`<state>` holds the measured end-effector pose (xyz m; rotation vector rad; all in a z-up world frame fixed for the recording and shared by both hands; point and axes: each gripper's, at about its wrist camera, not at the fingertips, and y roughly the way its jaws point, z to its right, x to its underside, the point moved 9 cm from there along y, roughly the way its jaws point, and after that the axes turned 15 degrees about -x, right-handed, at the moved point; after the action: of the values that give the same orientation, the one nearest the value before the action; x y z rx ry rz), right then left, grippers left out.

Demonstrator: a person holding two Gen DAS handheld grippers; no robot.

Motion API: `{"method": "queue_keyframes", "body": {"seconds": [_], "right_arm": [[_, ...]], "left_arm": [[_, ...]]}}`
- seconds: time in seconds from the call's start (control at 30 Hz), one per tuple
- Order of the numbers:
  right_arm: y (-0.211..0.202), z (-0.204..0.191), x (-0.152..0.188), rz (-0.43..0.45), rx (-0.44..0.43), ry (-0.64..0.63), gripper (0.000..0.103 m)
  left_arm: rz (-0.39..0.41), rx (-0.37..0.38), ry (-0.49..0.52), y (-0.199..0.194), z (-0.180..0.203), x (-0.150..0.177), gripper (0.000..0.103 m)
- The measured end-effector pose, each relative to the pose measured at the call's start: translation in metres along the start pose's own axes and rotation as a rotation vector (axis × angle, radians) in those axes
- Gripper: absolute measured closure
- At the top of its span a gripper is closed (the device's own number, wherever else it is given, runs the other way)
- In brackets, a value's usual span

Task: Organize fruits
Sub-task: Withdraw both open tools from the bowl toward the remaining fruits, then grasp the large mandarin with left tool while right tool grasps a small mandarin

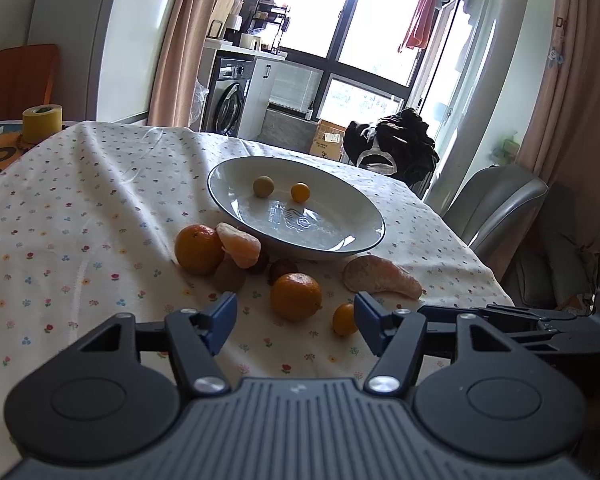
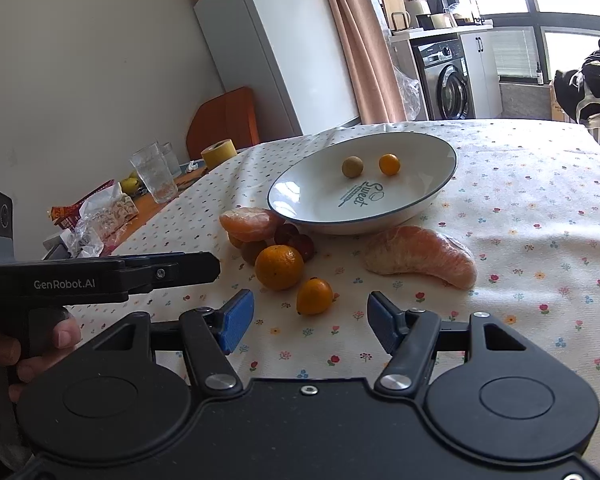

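Both grippers hover low over the near edge of the table, empty. Left gripper (image 1: 296, 322): blue-padded fingers spread wide, touching nothing; a whole mandarin (image 1: 296, 297) and a small kumquat (image 1: 345, 319) lie on the cloth in the gap ahead of it. Right gripper (image 2: 311, 322): fingers likewise wide apart, nothing between them, the same kumquat (image 2: 314, 296) just ahead. A hand (image 2: 40, 344) grips the left tool's black handle at the edge of the right wrist view. Cloth: white tablecloth (image 1: 80, 216), small floral print, creased into soft folds. Plate (image 1: 260, 168): shallow white ceramic, thin dark rim, glossy, printed lettering in the well; it holds two small round fruits, one dull greenish-brown (image 1: 263, 186), one bright orange (image 1: 300, 192), lying apart. Loose fruit sits on the cloth just in front of the plate: a second whole mandarin (image 1: 198, 249), pebbled skin; a peeled citrus chunk (image 1: 239, 245), pale and pithy, resting on a brown, matte kiwi-like fruit (image 1: 229, 276); dark red round fruits (image 2: 296, 240) beside them; a large curved peeled segment (image 1: 382, 277) to the right, membrane dull and veined.
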<state>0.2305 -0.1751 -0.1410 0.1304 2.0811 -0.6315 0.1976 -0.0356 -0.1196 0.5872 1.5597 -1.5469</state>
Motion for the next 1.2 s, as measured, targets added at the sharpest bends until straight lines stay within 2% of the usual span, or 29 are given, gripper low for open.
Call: {"method": "queue_keyframes", "body": {"seconds": [0.23, 0.37, 0.53, 0.6, 0.67, 0.73, 0.8, 0.93, 1.2], "right_arm": [[0.016, 0.009, 0.004, -0.020, -0.008, 0.027, 0.046], [0.026, 0.014, 0.006, -0.032, -0.007, 0.048, 0.051], [0.035, 0.009, 0.006, -0.042, -0.026, 0.042, 0.053], [0.040, 0.006, 0.006, -0.057, -0.033, 0.033, 0.060], [0.045, 0.005, 0.008, -0.070, -0.023, 0.017, 0.080], [0.047, 0.006, 0.008, -0.075, -0.016, 0.003, 0.087], [0.045, 0.007, 0.007, -0.074, -0.027, 0.015, 0.088], [0.038, 0.011, 0.004, -0.055, -0.027, 0.027, 0.098], [0.029, 0.019, 0.000, -0.043, -0.014, 0.023, 0.100]], "left_arm": [[-0.015, -0.031, -0.013, 0.011, -0.014, 0.002, 0.043], [-0.026, -0.029, -0.020, 0.017, -0.018, 0.005, 0.044], [-0.031, -0.025, -0.017, 0.023, -0.018, 0.006, 0.045], [-0.033, -0.025, -0.016, 0.024, -0.018, 0.006, 0.046], [-0.033, -0.026, -0.015, 0.025, -0.018, 0.005, 0.046], [-0.035, -0.025, -0.012, 0.026, -0.017, 0.004, 0.046], [-0.038, -0.025, -0.004, 0.028, -0.013, 0.004, 0.046], [-0.037, -0.020, 0.012, 0.032, -0.004, 0.003, 0.046], [-0.052, -0.014, 0.018, 0.044, 0.007, 0.001, 0.046]]}}
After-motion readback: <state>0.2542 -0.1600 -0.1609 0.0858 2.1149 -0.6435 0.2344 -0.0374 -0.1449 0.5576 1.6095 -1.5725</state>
